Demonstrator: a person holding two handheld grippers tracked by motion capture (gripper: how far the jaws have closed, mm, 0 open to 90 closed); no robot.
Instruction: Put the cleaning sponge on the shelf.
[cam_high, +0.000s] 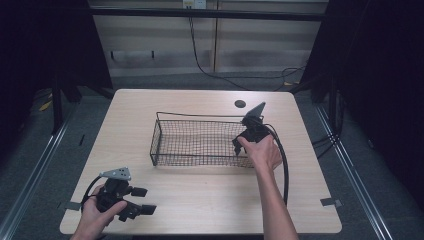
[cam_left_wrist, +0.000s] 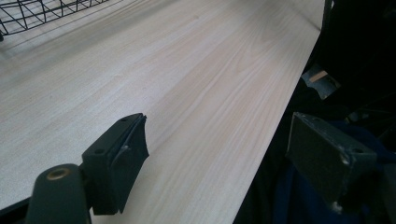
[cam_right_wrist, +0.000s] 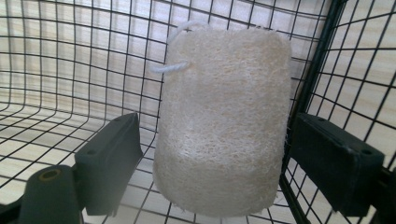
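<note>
The loofah sponge (cam_right_wrist: 223, 126) sits inside the wire basket (cam_high: 165, 137), which stands on the middle of the desk (cam_high: 200, 200).

In the high view, the right gripper (cam_high: 239, 142) reaches over the basket's right end, tilted down into it, with the person's right hand (cam_high: 262, 152) wrapped around its body and the forearm stretching up from the bottom edge. Its cable loops back along the arm. The left gripper (cam_high: 142, 200) lies low near the desk's front left corner, held in the left hand (cam_high: 97, 212), pointing to the right and well apart from the basket.

In the left gripper view, the fingers (cam_left_wrist: 116, 163) stand wide apart with nothing between them; one hangs over the bare desk, the other past the desk's edge. A corner of the basket shows at upper left.

In the right gripper view, the sponge stands upright on the basket's mesh floor, close to a wall, a white cord loop at its top. The fingers (cam_right_wrist: 109, 158) are spread, one on each side of the sponge, neither pressing on it.
</note>
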